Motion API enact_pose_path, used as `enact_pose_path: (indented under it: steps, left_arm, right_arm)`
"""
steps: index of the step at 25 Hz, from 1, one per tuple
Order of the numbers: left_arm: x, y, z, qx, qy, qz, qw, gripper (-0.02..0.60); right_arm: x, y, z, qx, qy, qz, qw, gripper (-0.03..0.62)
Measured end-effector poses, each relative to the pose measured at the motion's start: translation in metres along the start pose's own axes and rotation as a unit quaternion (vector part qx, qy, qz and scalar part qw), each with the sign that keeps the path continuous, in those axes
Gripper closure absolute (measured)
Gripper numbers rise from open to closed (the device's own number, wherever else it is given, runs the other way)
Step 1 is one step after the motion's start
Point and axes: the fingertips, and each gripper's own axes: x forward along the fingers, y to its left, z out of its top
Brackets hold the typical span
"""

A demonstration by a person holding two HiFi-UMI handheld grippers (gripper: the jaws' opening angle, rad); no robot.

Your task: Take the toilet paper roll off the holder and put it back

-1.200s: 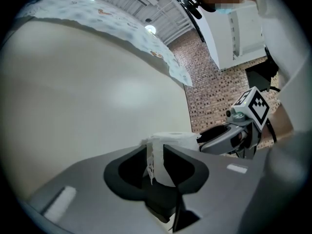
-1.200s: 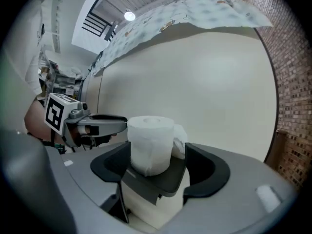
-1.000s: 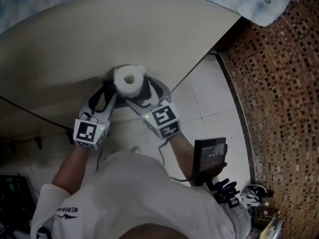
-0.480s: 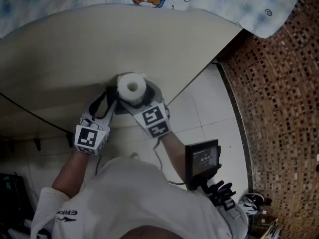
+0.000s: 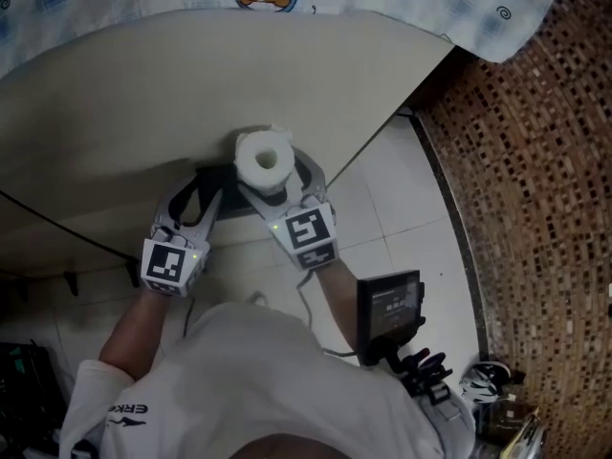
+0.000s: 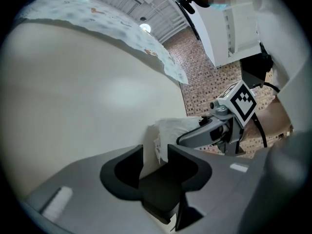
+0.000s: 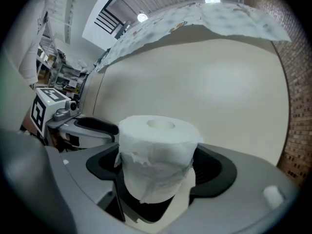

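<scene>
Clamping the soft white toilet paper roll (image 7: 158, 152) upright near the plain beige surface (image 7: 204, 82), the grey right gripper (image 7: 156, 177) seemed liable to crush its core or tear loose sheets. The left gripper (image 6: 155, 161) hovered beside it, jaws slightly apart, empty.

The toilet paper roll (image 7: 157, 155) is white and stands upright, its round core hole facing up. Its outer sheet hangs loose and ragged down the side, with a torn edge near the bottom. It sits clamped between the two dark jaws of the right tongs (image 7: 160, 165), just in front of a plain beige surface (image 7: 209, 82).
</scene>
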Motion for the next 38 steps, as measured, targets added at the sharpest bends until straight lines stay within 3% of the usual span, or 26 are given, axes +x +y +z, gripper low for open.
enact_pose_path:
  steps: [10, 16, 20, 23, 25, 27, 31, 36, 38]
  left_arm:
    - [0.02, -0.015, 0.011, 0.011, -0.018, -0.025, 0.9995, 0.44]
    - [0.025, -0.021, 0.011, 0.025, -0.028, -0.028, 0.9989, 0.44]
    - [0.019, -0.018, 0.008, 0.016, -0.018, -0.011, 0.9996, 0.44]
    - [0.028, -0.013, -0.004, 0.011, -0.017, -0.002, 0.9998, 0.442]
    - [0.032, -0.011, -0.013, 0.008, -0.008, 0.0, 0.9999, 0.442]
    - [0.025, -0.009, -0.01, 0.007, -0.008, 0.003, 0.9999, 0.442]
    - [0.017, -0.01, -0.001, 0.003, -0.011, 0.017, 0.9998, 0.443]
    - [0.014, -0.005, -0.007, -0.005, -0.006, 0.023, 0.9997, 0.453]
    - [0.012, -0.005, -0.004, -0.006, -0.01, 0.023, 0.9997, 0.457]
  right_arm:
    - [-0.044, -0.057, -0.009, 0.003, 0.005, -0.09, 0.996, 0.152]
    - [-0.058, -0.074, -0.024, 0.035, 0.005, -0.112, 0.993, 0.152]
    - [-0.063, -0.085, -0.044, 0.103, 0.0, -0.12, 0.987, 0.153]
    - [-0.056, -0.105, -0.081, 0.204, -0.013, -0.121, 0.971, 0.152]
    - [-0.051, -0.115, -0.104, 0.296, -0.036, -0.113, 0.948, 0.152]
    - [-0.054, -0.117, -0.116, 0.39, -0.064, -0.103, 0.913, 0.153]
    - [-0.056, -0.114, -0.147, 0.545, -0.105, -0.073, 0.829, 0.154]
    - [-0.04, -0.101, -0.19, 0.691, -0.148, -0.039, 0.706, 0.154]
    - [-0.037, -0.096, -0.202, 0.719, -0.149, -0.037, 0.678, 0.155]
